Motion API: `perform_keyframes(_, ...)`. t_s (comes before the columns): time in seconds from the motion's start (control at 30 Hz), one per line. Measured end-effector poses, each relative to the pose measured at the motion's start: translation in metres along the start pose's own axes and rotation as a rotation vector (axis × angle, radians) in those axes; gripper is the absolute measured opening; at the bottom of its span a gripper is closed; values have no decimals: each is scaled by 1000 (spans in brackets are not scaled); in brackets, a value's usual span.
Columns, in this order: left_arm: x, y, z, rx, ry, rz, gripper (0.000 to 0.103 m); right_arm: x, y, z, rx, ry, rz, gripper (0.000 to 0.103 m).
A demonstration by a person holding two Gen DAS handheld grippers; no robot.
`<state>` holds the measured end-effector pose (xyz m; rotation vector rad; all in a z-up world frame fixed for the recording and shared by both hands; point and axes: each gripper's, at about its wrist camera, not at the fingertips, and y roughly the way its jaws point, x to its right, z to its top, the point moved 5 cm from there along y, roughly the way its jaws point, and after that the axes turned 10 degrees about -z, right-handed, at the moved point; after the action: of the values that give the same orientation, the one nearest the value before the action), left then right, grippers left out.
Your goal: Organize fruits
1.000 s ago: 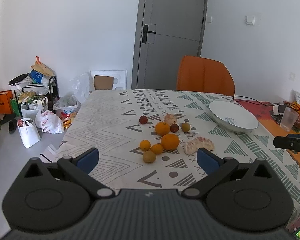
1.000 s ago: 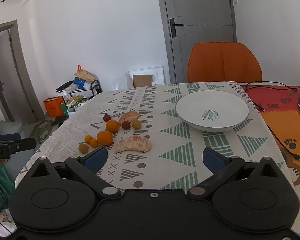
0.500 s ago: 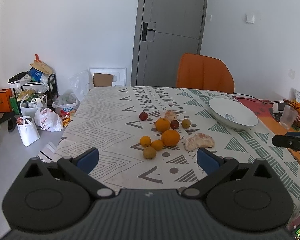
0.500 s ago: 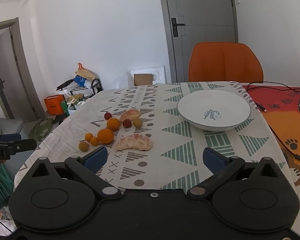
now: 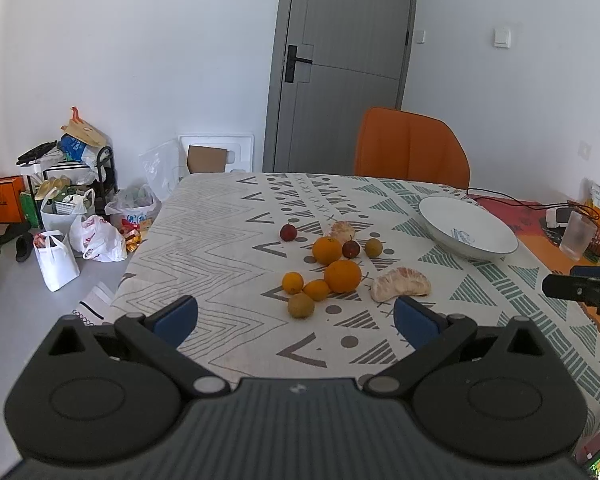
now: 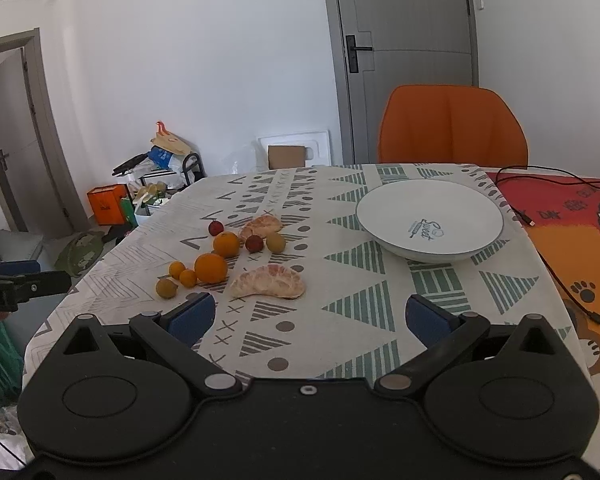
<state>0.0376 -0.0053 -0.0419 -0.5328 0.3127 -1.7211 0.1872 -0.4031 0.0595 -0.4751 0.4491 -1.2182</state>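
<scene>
**Left wrist view: ten pieces of fruit on the cloth, one bowl bare**

From the left wrist view we look over the left gripper (image 5: 296, 316), its blue-padded fingers spread wide with nothing between them, held above the near edge of the table (image 5: 220, 240). We count the fruit in a loose cluster at mid-table: two large oranges (image 5: 342, 276) (one nearer, one farther), two small oranges (image 5: 292, 282) touching side by side, two yellow-green round fruits (image 5: 300, 305), two small red fruits (image 5: 288, 232), and two peeled citrus pieces. The larger peeled piece (image 5: 401, 283) lies just right of the nearer large orange; the smaller one (image 5: 341, 229) sits at the back of the cluster.

One white bowl (image 5: 440, 216) stands well apart to the right, holding no fruit. One orange chair (image 5: 412, 148) stands behind the table, in front of one grey door (image 5: 348, 40).

In the right wrist view the right gripper (image 6: 308, 318) is likewise released and holds nothing, with the larger peeled piece just ahead of its left finger. The bowl's inside shows printed lettering.
</scene>
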Motion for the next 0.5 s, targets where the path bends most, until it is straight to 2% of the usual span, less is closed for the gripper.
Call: perform_keyframes(0.5,-1,0,-1,18,-4,-5,103,0,2,-1,5,-15,4,103)
